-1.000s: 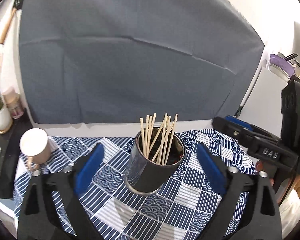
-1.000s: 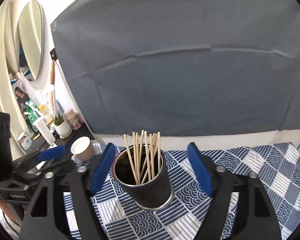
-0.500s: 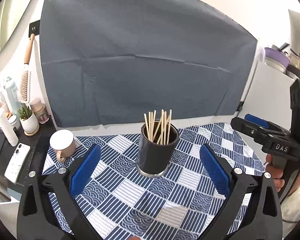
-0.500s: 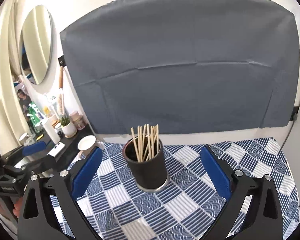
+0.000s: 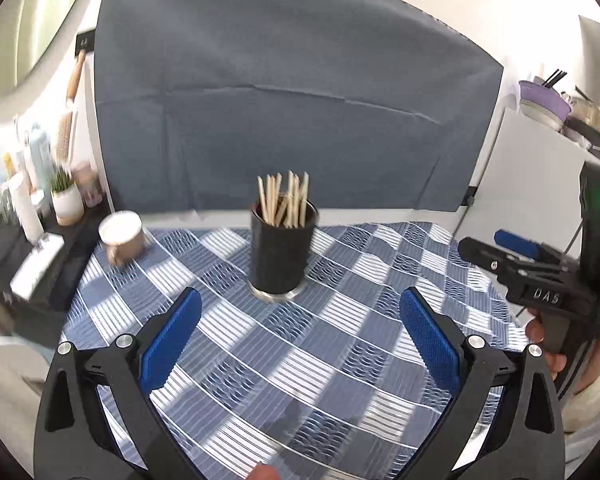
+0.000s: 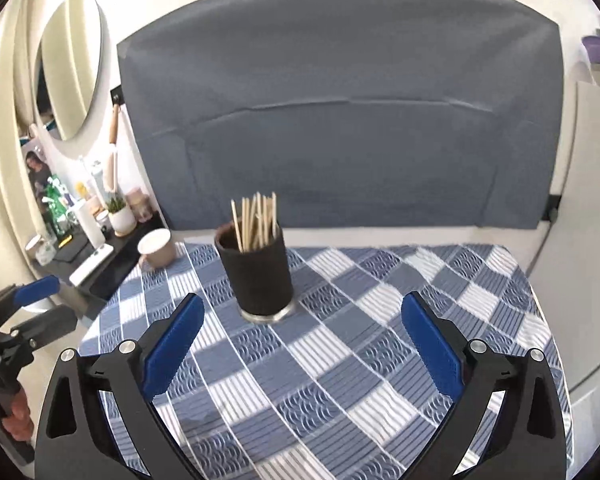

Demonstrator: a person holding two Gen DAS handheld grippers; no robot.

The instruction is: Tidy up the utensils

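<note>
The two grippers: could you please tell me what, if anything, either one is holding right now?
Nothing is held. The left gripper and right gripper are both open and empty, apart from the black cylindrical holder of wooden sticks.

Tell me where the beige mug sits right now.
The beige mug stands at the checked cloth's far left corner in both wrist views, left of the black chopstick holder, beside the dark shelf.

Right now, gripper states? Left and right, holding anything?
Left gripper: open, holding nothing.
Right gripper: open, holding nothing; the black cup of chopsticks stands clear ahead.
</note>
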